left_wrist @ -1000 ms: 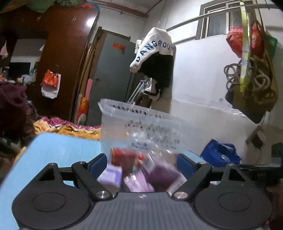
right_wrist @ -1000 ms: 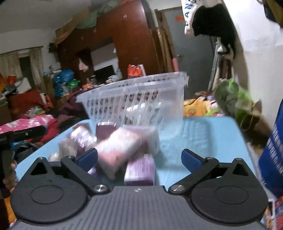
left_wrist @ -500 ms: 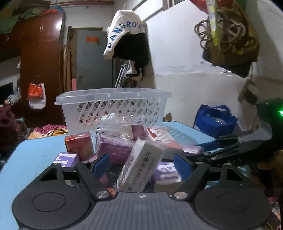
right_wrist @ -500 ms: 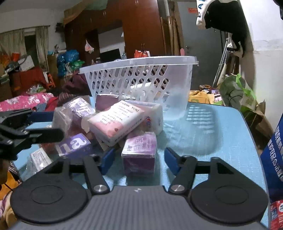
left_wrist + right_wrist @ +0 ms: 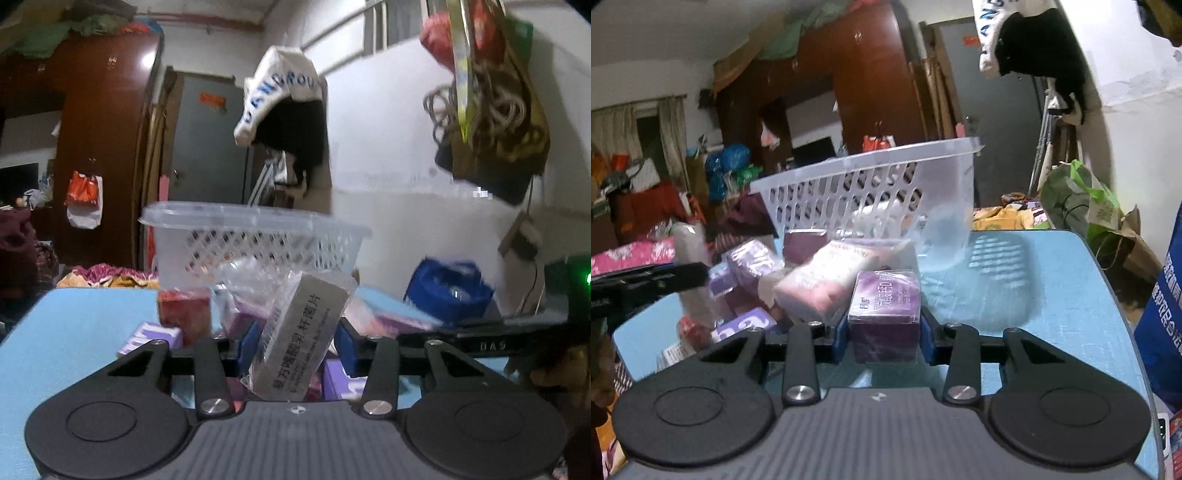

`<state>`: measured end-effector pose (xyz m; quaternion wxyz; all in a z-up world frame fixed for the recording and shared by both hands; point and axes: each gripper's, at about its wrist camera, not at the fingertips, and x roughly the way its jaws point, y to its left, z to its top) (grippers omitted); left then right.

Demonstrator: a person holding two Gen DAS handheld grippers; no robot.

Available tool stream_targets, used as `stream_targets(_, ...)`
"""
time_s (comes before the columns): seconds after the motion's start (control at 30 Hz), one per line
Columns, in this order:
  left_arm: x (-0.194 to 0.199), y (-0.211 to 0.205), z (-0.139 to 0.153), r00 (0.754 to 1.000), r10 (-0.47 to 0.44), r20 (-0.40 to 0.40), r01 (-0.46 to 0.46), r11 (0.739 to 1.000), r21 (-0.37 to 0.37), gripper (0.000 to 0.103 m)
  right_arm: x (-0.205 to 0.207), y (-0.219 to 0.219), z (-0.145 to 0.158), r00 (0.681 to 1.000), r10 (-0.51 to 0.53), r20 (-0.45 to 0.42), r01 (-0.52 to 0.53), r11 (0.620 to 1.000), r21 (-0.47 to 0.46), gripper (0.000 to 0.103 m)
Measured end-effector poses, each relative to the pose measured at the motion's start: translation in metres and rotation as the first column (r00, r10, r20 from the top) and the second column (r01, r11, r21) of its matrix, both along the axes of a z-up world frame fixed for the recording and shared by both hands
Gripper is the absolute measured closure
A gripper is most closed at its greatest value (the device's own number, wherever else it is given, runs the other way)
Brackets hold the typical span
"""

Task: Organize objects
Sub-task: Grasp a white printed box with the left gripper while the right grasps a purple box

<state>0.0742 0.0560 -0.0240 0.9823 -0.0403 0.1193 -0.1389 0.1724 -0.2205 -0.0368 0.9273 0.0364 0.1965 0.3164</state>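
Note:
A pile of small medicine boxes lies on the blue table (image 5: 1015, 295) before a clear plastic basket (image 5: 871, 192). My right gripper (image 5: 884, 325) is shut on a purple box (image 5: 884, 314), held upright between its blue pads. My left gripper (image 5: 297, 343) is shut on a grey wrapped box (image 5: 299, 343) that leans to the right between its pads. The basket also shows in the left wrist view (image 5: 255, 240). A pink and white box (image 5: 827, 280) lies left of the purple one. A red box (image 5: 184, 310) stands left of the grey box.
The left gripper's arm (image 5: 646, 288) crosses the left side of the right wrist view. A blue bag (image 5: 448, 291) sits off the table to the right. A wardrobe (image 5: 871, 81) and cluttered bedding stand behind the table. Purple boxes (image 5: 151, 336) lie on the table.
Both grippers have closed in: the right one onto the purple box, the left one onto the grey wrapped box. Both views now sit a little higher and tilted.

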Motion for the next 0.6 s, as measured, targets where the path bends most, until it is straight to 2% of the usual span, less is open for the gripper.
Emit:
stream_targets(0.23,-0.003,0.023,0.003,0.999,0.029,0.024,-0.026,0.995,-0.091,0.055,-0.005,-0.005,0.000,0.996,-0.082,0.044,0.080,0.996,0.045,0.061)
stream_targets(0.6,-0.003,0.034,0.003,0.998,0.054,0.030,-0.049,0.988,-0.145,0.057,-0.007,-0.003,0.000,0.993,-0.101,0.063,0.098,0.994,0.043,0.062)
